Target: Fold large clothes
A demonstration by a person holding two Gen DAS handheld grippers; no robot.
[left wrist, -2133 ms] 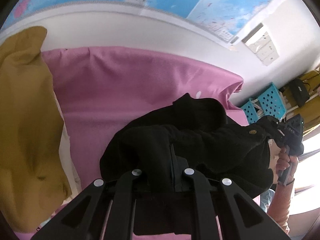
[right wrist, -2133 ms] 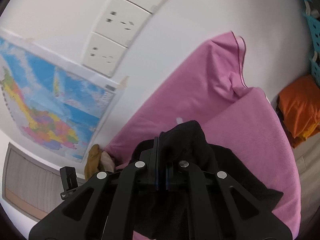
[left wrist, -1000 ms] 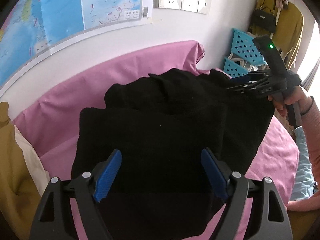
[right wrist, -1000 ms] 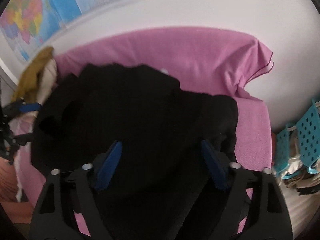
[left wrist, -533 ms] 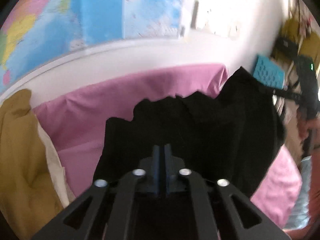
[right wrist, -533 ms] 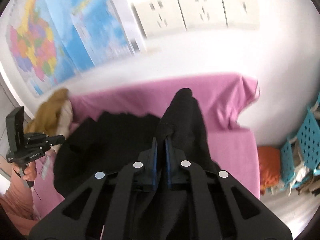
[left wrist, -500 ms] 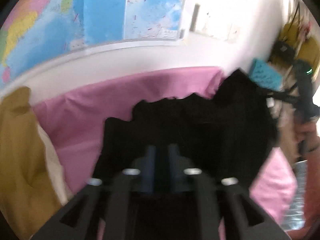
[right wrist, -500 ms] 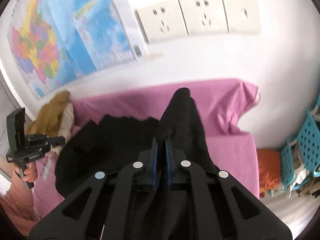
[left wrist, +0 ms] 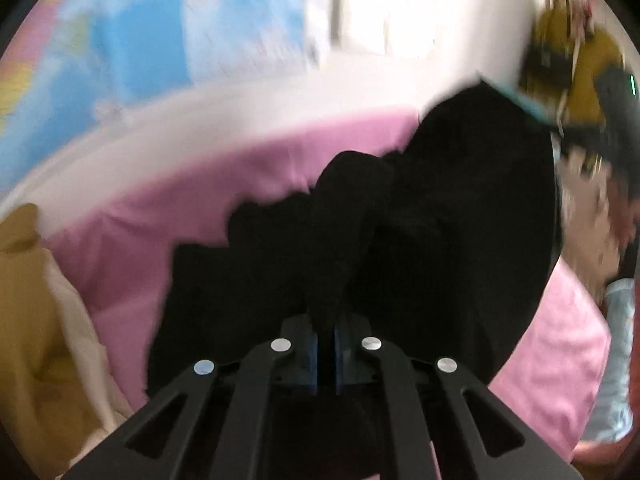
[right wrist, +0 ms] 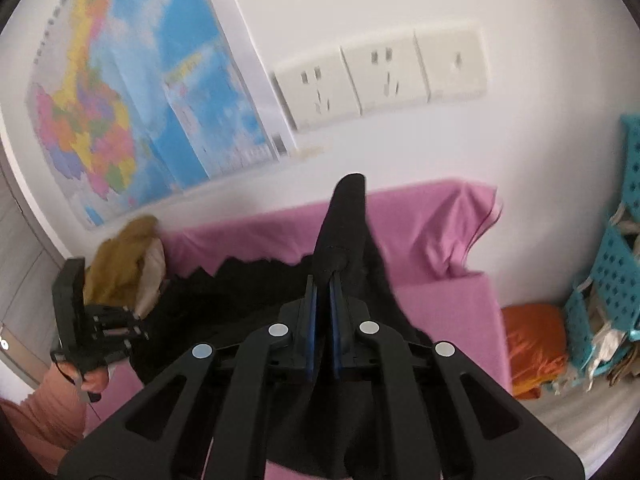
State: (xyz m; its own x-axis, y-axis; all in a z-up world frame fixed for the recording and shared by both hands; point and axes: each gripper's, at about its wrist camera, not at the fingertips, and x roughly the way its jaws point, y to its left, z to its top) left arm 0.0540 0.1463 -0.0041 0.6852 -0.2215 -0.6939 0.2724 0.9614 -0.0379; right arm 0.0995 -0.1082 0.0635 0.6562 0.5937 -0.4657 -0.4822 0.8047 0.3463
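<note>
Both grippers, left [left wrist: 326, 354] and right [right wrist: 323, 332], clench the black garment [right wrist: 240, 292]; blue baskets [right wrist: 618, 280] hold clutter.

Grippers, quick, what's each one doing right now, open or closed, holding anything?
Left gripper: closed, pinching a fold of the black garment.
Right gripper: closed, pinching another fold of the black garment, lifted above the pink sheet.
</note>
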